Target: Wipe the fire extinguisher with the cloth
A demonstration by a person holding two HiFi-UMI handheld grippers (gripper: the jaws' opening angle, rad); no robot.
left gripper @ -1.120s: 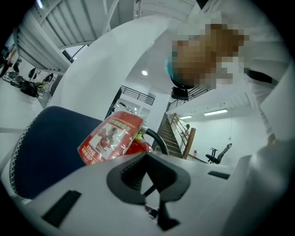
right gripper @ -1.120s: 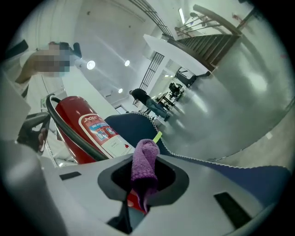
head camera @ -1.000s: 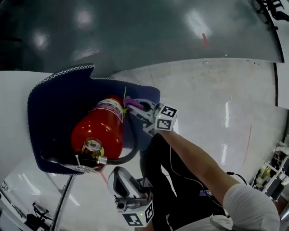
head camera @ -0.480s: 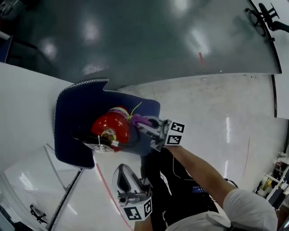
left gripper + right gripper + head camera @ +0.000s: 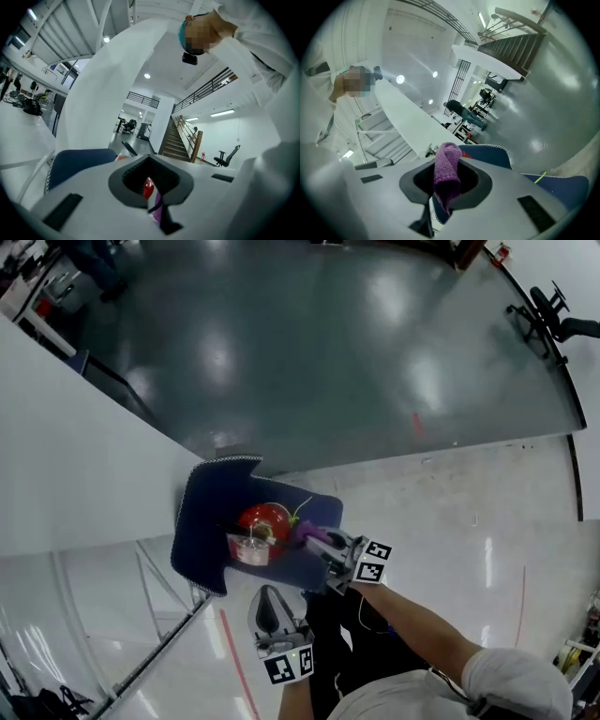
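Extinguisher [image 5: 266, 519] on navy mat [image 5: 201, 532], glossy floor [image 5: 328, 352]

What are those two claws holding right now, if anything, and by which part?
The right gripper pinches the purple cloth across its bunched middle, a fold poking past the jaws. The left gripper holds nothing.

head view: pulled back | fire extinguisher [image 5: 265, 519]: now seen end-on | cloth [image 5: 309, 532]: nearer its top

Extinguisher [image 5: 148, 187] mostly behind L gripper [image 5: 148, 205]
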